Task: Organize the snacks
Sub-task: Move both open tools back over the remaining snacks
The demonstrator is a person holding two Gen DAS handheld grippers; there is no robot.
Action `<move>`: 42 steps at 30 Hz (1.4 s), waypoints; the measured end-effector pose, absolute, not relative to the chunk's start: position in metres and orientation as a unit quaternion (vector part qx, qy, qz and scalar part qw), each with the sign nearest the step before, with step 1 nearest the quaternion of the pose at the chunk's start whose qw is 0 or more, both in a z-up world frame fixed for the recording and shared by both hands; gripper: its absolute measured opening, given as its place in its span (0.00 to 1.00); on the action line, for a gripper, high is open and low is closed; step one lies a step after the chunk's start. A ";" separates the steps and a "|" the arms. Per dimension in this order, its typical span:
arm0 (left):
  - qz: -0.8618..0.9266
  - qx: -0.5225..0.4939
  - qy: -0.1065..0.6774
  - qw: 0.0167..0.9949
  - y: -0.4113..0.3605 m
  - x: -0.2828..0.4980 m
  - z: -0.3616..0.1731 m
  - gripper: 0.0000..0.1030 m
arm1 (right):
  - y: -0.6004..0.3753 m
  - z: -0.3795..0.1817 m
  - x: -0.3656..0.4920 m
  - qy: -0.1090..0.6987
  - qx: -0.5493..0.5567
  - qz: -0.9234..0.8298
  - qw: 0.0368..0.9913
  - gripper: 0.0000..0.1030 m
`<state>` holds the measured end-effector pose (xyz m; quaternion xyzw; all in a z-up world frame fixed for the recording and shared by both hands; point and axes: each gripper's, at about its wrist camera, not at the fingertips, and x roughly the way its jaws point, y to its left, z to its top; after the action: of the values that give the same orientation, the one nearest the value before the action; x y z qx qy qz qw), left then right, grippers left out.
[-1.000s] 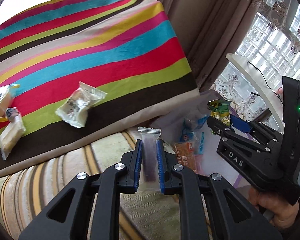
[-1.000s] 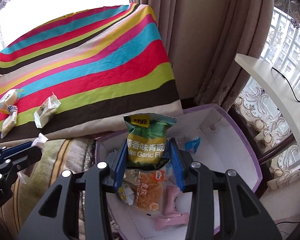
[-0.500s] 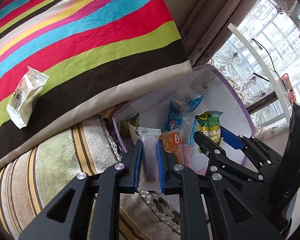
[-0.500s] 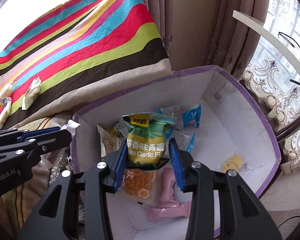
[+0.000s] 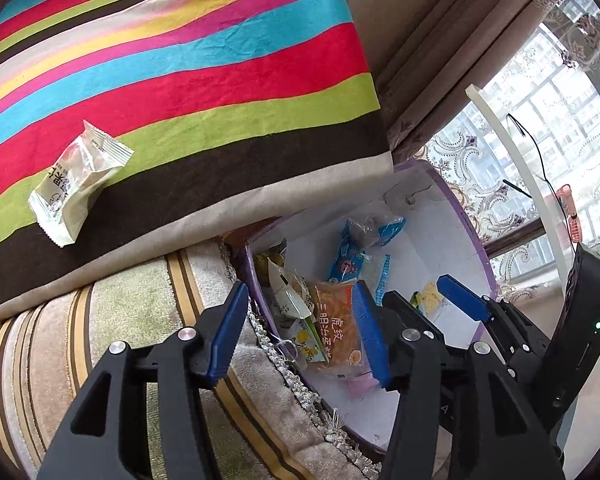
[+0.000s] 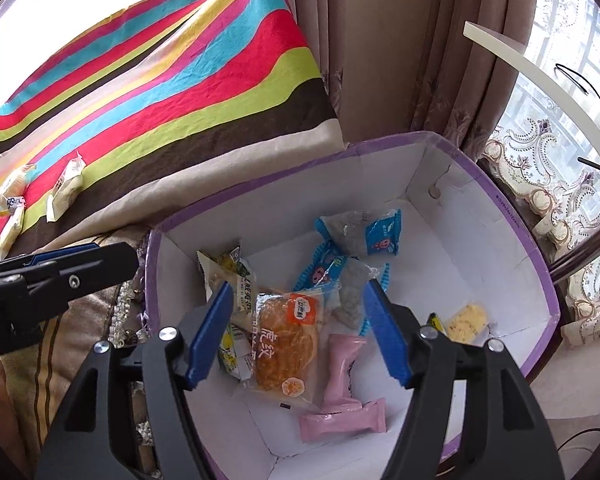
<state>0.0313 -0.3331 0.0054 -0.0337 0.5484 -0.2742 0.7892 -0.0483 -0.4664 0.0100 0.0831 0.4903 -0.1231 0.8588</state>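
A purple-rimmed white box [image 6: 512,224] [image 5: 466,220] sits beside the sofa and holds several snack packets, among them an orange pastry packet [image 6: 286,344] [image 5: 338,330], pink bars [image 6: 342,360] and blue packets [image 6: 360,232]. My right gripper [image 6: 300,330] is open and empty above the box. My left gripper [image 5: 298,334] is open and empty over the box's near-left rim; it also shows at the left of the right wrist view [image 6: 52,276]. A white snack packet [image 5: 74,184] [image 6: 64,190] lies on the striped cloth.
The striped cloth [image 5: 180,80] covers the sofa, with two more packets [image 6: 10,200] at its left end. A striped fringed cover [image 5: 120,312] hangs below. Curtains [image 6: 400,60] and a white curved shelf [image 6: 532,72] stand behind the box.
Both grippers opened. The left let go of its clear purple packet and the right let go of the green garlic pea bag; neither packet is in the jaws now.
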 end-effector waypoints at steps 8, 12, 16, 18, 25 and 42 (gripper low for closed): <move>-0.234 -0.046 0.515 0.823 -0.297 0.039 0.024 0.51 | -0.444 0.030 -0.044 0.478 0.076 -0.096 0.870 0.69; -0.206 -0.054 0.495 0.842 -0.265 0.043 0.033 0.51 | -0.423 0.040 -0.036 0.471 0.068 -0.071 0.877 0.69; -0.159 -0.070 0.468 0.866 -0.217 0.048 0.044 0.51 | -0.392 0.053 -0.025 0.461 0.052 -0.038 0.885 0.69; -0.129 -0.080 0.461 0.874 -0.189 0.050 0.047 0.51 | -0.376 0.057 -0.018 0.459 0.045 -0.022 0.887 0.69; -0.039 -0.163 0.448 0.878 -0.086 0.046 0.044 0.51 | -0.325 0.066 0.003 0.455 0.017 0.027 0.890 0.69; 0.038 -0.189 0.434 0.880 0.001 0.042 0.045 0.57 | -0.209 0.064 0.069 0.441 -0.041 0.127 0.888 0.69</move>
<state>0.0419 0.0011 0.0452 -0.1889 0.4341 0.0378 0.8800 0.0690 -0.2092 0.0644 -0.0412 0.4406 0.1274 0.8876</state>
